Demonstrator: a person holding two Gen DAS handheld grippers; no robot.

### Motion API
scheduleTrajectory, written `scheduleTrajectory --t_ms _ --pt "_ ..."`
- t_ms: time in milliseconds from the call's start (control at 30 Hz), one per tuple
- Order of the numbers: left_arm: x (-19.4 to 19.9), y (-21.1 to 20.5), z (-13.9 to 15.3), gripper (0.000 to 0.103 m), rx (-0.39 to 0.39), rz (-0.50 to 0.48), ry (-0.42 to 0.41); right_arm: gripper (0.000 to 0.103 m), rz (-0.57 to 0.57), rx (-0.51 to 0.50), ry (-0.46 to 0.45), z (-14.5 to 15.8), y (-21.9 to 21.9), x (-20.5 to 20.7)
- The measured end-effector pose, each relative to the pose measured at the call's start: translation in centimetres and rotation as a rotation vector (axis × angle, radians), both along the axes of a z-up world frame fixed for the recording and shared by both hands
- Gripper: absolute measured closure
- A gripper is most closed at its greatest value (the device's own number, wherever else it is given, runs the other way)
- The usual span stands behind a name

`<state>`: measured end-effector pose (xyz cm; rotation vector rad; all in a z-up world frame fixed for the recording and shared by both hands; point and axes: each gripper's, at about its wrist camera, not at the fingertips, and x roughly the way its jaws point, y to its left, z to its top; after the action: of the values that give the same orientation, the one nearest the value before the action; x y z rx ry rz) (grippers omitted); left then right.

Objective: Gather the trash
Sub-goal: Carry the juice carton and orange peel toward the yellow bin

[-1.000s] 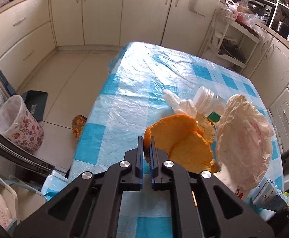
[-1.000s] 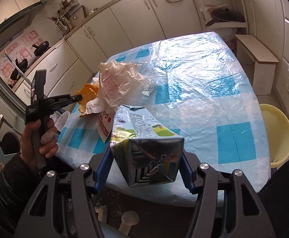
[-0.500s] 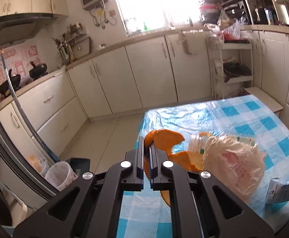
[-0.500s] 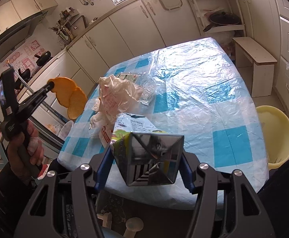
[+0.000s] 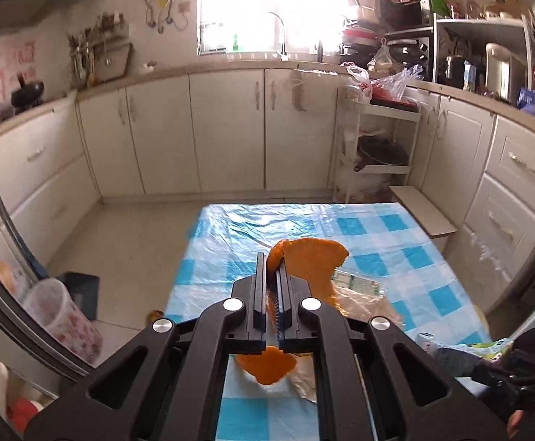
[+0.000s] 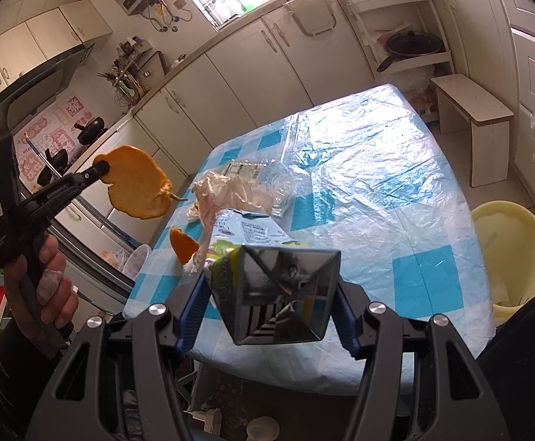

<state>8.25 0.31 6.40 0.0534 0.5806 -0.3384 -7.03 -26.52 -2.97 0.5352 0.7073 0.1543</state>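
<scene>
My left gripper [image 5: 272, 275] is shut on a large orange peel [image 5: 313, 262] and holds it high above the table's left edge; it also shows in the right wrist view [image 6: 100, 167] with the peel [image 6: 137, 189]. A smaller peel piece [image 6: 183, 244] is in the air below it, near the table edge. My right gripper [image 6: 267, 296] is shut on a crushed drink carton [image 6: 278, 290] above the table's near edge. A crumpled plastic bag [image 6: 227, 193] and a clear plastic bottle [image 6: 267, 178] lie on the blue-checked table [image 6: 396, 183].
A floral bin with a plastic liner [image 5: 60, 316] stands on the floor left of the table. A yellow stool [image 6: 506, 250] sits at the table's right, a white bench [image 6: 473, 110] and a shelf rack [image 5: 377, 154] beyond. Cabinets line the walls.
My left gripper has lifted the orange peel up and away from the table. A smaller piece has come off and hangs below. The right gripper still holds the carton, barely moved.
</scene>
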Motion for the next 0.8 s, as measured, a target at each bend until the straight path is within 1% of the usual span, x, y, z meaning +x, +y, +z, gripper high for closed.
scheduleTrajectory --t_ms 67,167,300,400,500,600,700,800 --pt "0.0 0.2 -0.3 0.099 -0.038 -0.018 0.031 0.044 -0.01 0.007 -0.02 0.3 -0.3 -0.2" --pt "-0.4 0.0 -0.9 0.099 -0.071 -0.048 0.062 0.044 -0.024 0.01 -0.043 0.8 -0.7 -0.5" --pt "-1.6 -1.7 -0.5 0.099 -0.069 -0.099 0.056 0.044 -0.055 -0.016 -0.085 2.3 -1.7 -1.2" --pt "-2.5 -3.5 0.5 0.099 -0.076 -0.148 0.047 0.044 -0.096 -0.028 -0.115 3.6 -3.5 -2.0" --pt "-3.1 -6.5 1.2 0.099 -0.09 -0.209 0.044 0.044 -0.157 -0.043 -0.133 4.9 -6.0 -2.9" --pt "-3.4 -9.8 1.9 0.099 -0.101 -0.268 0.046 0.044 -0.218 -0.098 -0.142 6.0 -8.6 -4.1" --pt "-4.0 -13.6 2.4 0.099 -0.108 -0.33 0.049 0.044 -0.281 -0.159 -0.119 6.5 -11.5 -5.0" --pt "-4.4 -18.0 2.5 0.099 -0.106 -0.39 0.056 0.044 -0.33 -0.199 -0.07 6.0 -14.2 -5.5"
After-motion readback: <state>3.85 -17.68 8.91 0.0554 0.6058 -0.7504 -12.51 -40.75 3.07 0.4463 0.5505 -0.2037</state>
